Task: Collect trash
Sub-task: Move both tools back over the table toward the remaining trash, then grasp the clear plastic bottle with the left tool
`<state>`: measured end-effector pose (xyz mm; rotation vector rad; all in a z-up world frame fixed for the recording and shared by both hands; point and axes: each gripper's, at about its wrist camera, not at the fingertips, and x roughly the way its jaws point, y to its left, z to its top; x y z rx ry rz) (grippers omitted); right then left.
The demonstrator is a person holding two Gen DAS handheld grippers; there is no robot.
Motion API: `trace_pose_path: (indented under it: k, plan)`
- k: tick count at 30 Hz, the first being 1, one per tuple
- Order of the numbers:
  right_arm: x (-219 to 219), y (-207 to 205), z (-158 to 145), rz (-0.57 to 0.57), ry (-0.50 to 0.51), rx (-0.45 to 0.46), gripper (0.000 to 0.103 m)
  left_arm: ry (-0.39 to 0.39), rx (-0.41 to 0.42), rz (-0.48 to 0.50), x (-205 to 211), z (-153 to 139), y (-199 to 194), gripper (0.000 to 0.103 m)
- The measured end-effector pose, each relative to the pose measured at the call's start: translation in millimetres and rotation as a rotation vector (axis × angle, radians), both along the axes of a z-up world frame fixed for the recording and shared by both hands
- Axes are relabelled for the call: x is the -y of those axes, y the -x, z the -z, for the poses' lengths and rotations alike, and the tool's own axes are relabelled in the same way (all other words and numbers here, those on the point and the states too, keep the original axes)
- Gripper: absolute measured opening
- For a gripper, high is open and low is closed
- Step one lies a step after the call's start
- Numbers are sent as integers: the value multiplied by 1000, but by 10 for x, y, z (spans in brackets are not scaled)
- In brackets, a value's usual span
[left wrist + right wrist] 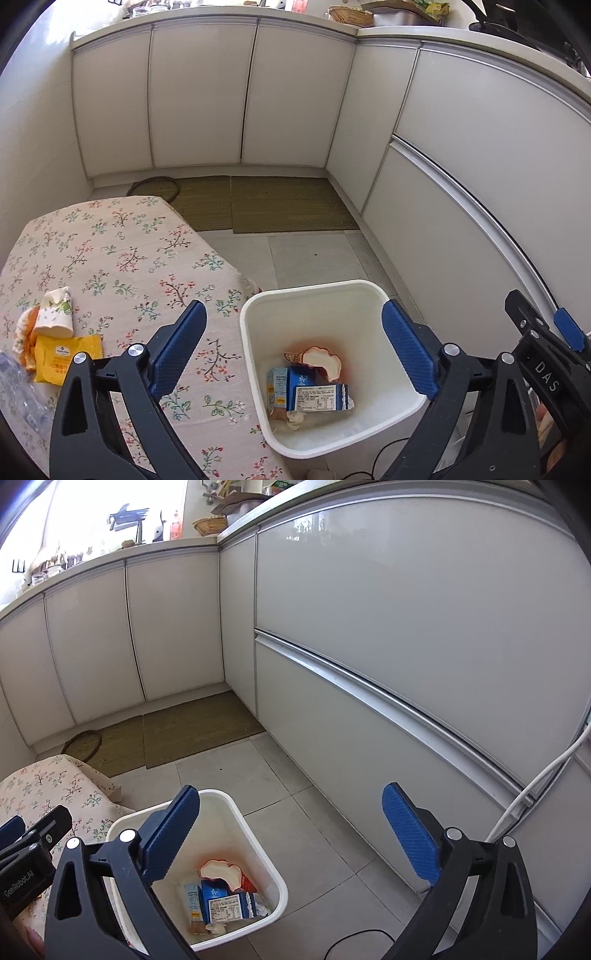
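A white square bin (258, 302) (236, 805) stands on the tiled floor beside a table with a floral cloth (122, 251). In it lie a blue carton (317, 395) (225, 904), a crushed red-and-white cup (325, 360) (225, 873) and small scraps. My left gripper (291, 325) hangs open above the bin, nothing between its blue pads. My right gripper (291, 812) is open too, over the bin's right rim and the floor, empty. On the table's left edge lie a yellow packet (62, 358), a crumpled paper cup (55, 314) and a clear plastic bag (14, 391).
White cabinet fronts (199, 99) (406, 627) wall in the floor at the back and right. Two woven mats (288, 203) (192, 727) lie before them. A black cable (354, 938) runs on the floor near the bin, and a white cable (543, 771) hangs at the right.
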<state>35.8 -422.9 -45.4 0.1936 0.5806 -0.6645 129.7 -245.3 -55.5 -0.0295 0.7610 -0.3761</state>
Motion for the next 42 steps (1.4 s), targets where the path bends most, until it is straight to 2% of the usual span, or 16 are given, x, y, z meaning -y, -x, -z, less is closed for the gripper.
trace_pose_path:
  k: [14,21,32,42]
  plan:
    - [-743,-228,-34,-170,44,-18,96,-44,10,-142,-750,-74,75,94]
    - [-1185,-402,-42,-266,51,-28,96,-63,-15,-245,-1262,18,147,94]
    - [-2006,-736,49,-430,54,-71,96,-71,-72,-476,-2224,165,124,94]
    - [-2746,-1012,143,-551,64,-91,96,-70,-178,-699,-3107,493,105,94]
